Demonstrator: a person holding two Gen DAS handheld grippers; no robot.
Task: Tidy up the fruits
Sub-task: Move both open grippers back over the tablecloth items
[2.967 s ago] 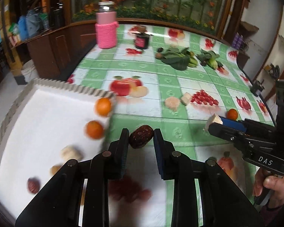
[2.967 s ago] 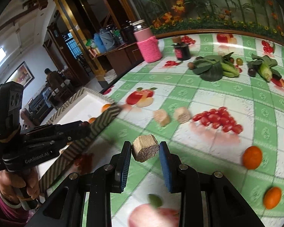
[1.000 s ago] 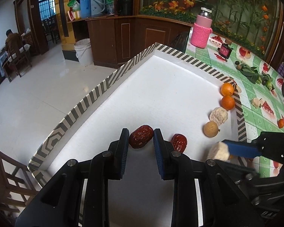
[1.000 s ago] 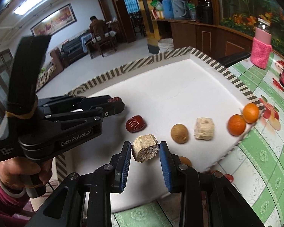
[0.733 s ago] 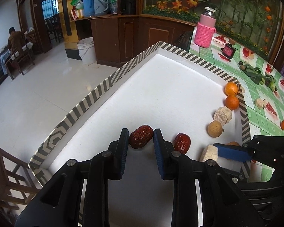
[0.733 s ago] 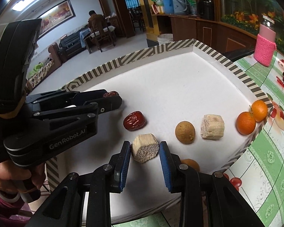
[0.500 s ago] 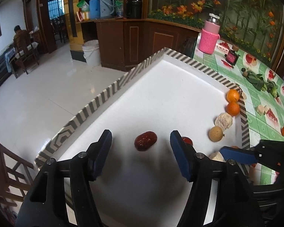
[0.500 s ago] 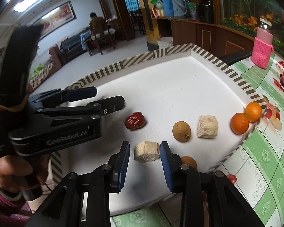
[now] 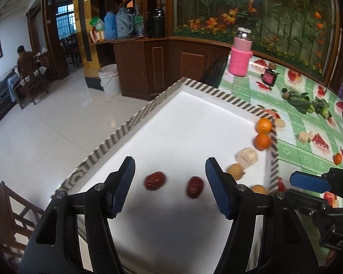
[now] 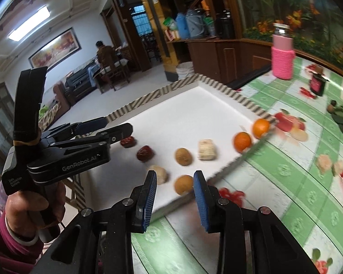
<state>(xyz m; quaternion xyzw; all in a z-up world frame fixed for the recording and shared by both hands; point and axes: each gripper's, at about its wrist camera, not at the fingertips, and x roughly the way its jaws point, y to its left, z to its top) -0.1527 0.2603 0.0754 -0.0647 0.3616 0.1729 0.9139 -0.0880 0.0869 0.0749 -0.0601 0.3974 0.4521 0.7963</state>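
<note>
Both grippers have just let go over the white tray (image 9: 194, 123), largest thing in view, its striped rim (image 9: 116, 137) at the table edge. Left gripper (image 9: 170, 178) stands wide apart, its red date (image 9: 154, 180) now lying beside a second date (image 9: 195, 187). Right gripper (image 10: 175, 190), jaws apart and empty, has dropped its pale cane piece (image 10: 159, 174) near the longans. Two more fruits are sorted; a small orange (image 9: 337, 158) on the tablecloth likely remains to be fetched.
</note>
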